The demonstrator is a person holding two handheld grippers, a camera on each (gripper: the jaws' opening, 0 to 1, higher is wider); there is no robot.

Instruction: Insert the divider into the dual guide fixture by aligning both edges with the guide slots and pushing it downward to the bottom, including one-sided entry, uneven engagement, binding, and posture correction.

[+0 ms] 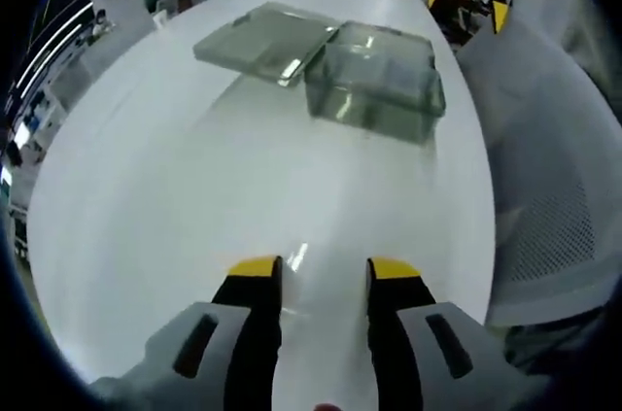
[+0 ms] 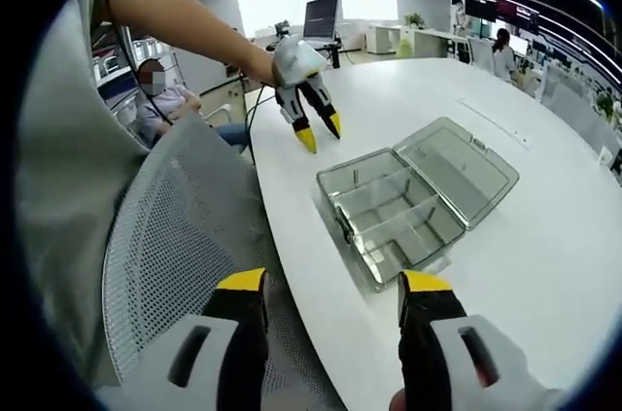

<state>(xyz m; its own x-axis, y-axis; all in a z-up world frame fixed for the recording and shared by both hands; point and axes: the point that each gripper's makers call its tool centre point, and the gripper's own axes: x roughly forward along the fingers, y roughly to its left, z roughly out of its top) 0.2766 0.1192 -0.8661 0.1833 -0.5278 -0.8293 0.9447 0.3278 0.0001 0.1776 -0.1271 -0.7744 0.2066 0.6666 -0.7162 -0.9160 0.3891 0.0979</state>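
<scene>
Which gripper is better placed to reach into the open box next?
Probably the right gripper: the clear box lies just beyond its open, empty jaws, interior facing it. The left gripper, also open and empty, hangs farther from the box, bare table between.

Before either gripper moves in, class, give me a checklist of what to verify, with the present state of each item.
1. Box lid open: ok.
2. Clear box resting flat on the white table: ok.
3. Left gripper fingers apart, holding nothing: ok.
4. Right gripper fingers apart, holding nothing: ok.
5. Loose divider ready to pick: cannot tell.
6. Guide slots free of obstruction: cannot tell; too small to judge.
</scene>
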